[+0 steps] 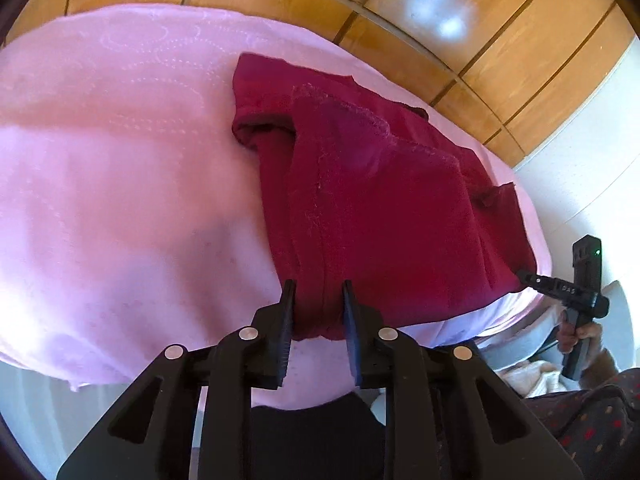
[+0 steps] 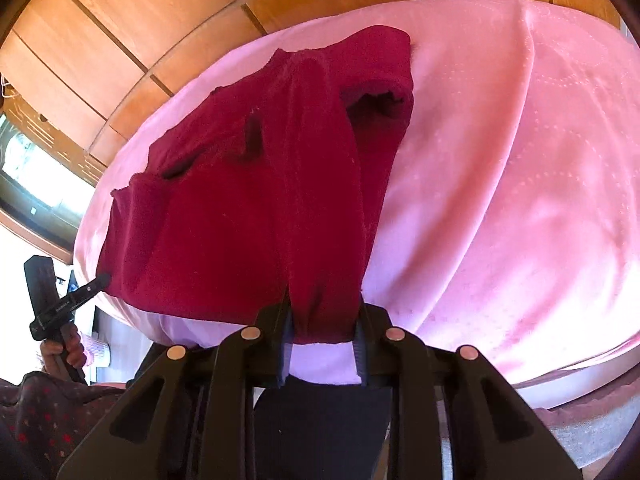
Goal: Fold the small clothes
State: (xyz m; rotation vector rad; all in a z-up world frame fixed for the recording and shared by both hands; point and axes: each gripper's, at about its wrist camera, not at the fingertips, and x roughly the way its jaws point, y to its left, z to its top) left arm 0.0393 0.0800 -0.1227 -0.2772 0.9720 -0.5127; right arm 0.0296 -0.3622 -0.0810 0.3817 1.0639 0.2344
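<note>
Left wrist view: both grippers' jaws clamp the red garment's point(image 1: 380, 200) near hem.

The left tongs point(image 1: 318, 312) and right tongs point(image 2: 322, 320) are black with silver pins; between each pair sits the deep crimson garment point(image 1: 380, 208), plain; under it, beyond the tongs, spreads a pale pink cloth point(image 1: 120, 180) with faint dotted swirls; beyond that, orange-brown wooden panels point(image 1: 460, 40); beside the tongs, a dark sleeve point(image 1: 592, 428) dotted red.
</note>
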